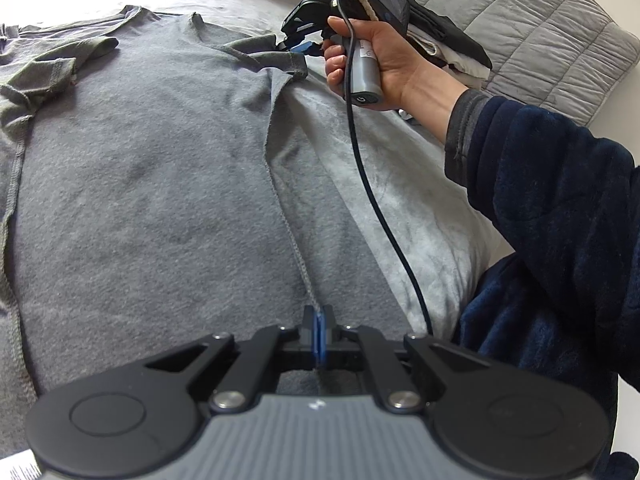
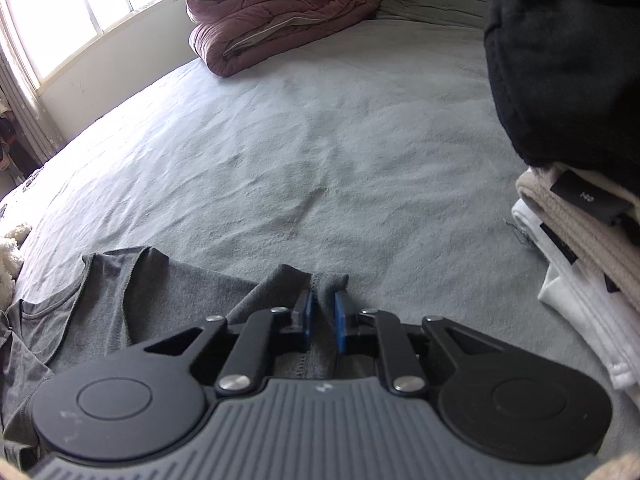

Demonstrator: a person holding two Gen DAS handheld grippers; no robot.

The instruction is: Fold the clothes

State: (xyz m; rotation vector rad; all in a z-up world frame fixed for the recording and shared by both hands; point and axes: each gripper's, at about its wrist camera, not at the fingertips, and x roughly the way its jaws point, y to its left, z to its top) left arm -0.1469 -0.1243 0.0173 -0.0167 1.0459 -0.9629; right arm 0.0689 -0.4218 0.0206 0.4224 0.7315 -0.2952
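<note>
Grey T-shirt (image 1: 152,168) lies flat on the bed (image 1: 420,208), neck end toward the far side, its right side edge folded in along a seam running down toward the near edge of the bed.

Left tool (image 1: 319,322): blue pads pressed together on that side seam near the shirt's hem — pinched tight, no gap visible.

Right tool (image 2: 322,316): jaws narrow, with a fold of the shirt's sleeve/shoulder fabric standing between the blue pads and the pads against it — reads as a grip on the cloth. In the left wrist view its tips are mostly hidden behind the sleeve fabric and the person's right hand (image 1: 372,68), so the grip can't be confirmed from there.

Cable (image 1: 384,216) hangs from the right tool across the bed toward the near edge.

Stack of folded clothes (image 2: 568,184) at the right side of the bed — black on top, beige and white below; cut off by the frame, count unclear. Maroon duvet (image 2: 280,12) bundled at the far side. Shirt's left part runs out of frame in both views.
</note>
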